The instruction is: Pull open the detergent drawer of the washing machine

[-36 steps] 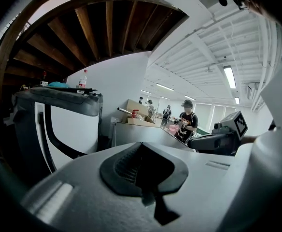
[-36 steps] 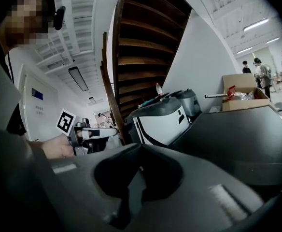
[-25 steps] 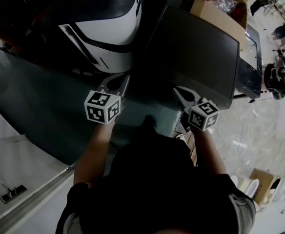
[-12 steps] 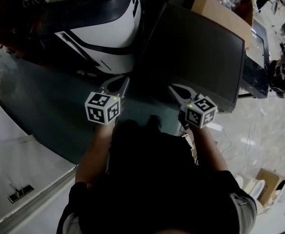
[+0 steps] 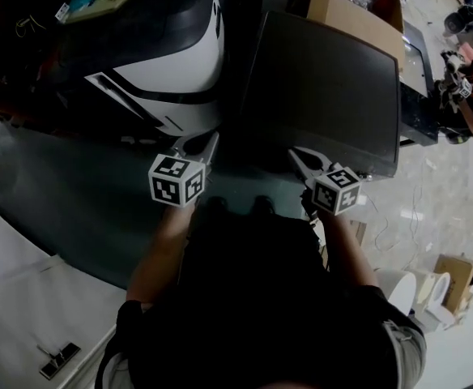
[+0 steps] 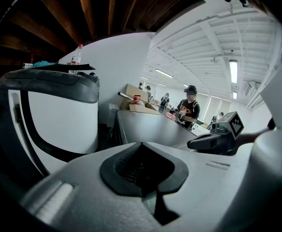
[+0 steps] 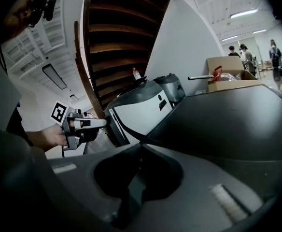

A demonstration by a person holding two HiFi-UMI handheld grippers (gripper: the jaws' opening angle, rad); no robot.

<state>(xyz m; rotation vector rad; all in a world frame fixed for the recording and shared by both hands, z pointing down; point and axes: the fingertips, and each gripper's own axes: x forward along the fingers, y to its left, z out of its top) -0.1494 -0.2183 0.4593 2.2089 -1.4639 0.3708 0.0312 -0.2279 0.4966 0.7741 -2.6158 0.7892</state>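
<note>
A white and dark grey rounded machine (image 5: 172, 55) stands at the upper left, and a dark grey flat-topped machine (image 5: 325, 87) stands beside it on the right. No detergent drawer can be made out in any view. My left gripper (image 5: 211, 138) is shut and empty, held just short of the white machine's lower edge. My right gripper (image 5: 295, 153) is also shut and empty, near the dark machine's front edge. In the left gripper view the shut jaws (image 6: 141, 145) face both machines; the right gripper view (image 7: 141, 146) shows the same.
An open cardboard box (image 5: 354, 14) with clutter sits behind the dark machine. A person (image 5: 471, 96) stands at the far right on the pale floor. Under the grippers lies a dark green floor strip (image 5: 66, 185). Boxes (image 5: 455, 274) lie at the lower right.
Both grippers have drifted a little forward and down towards the machines, staying shut. The head view has shifted slightly.
</note>
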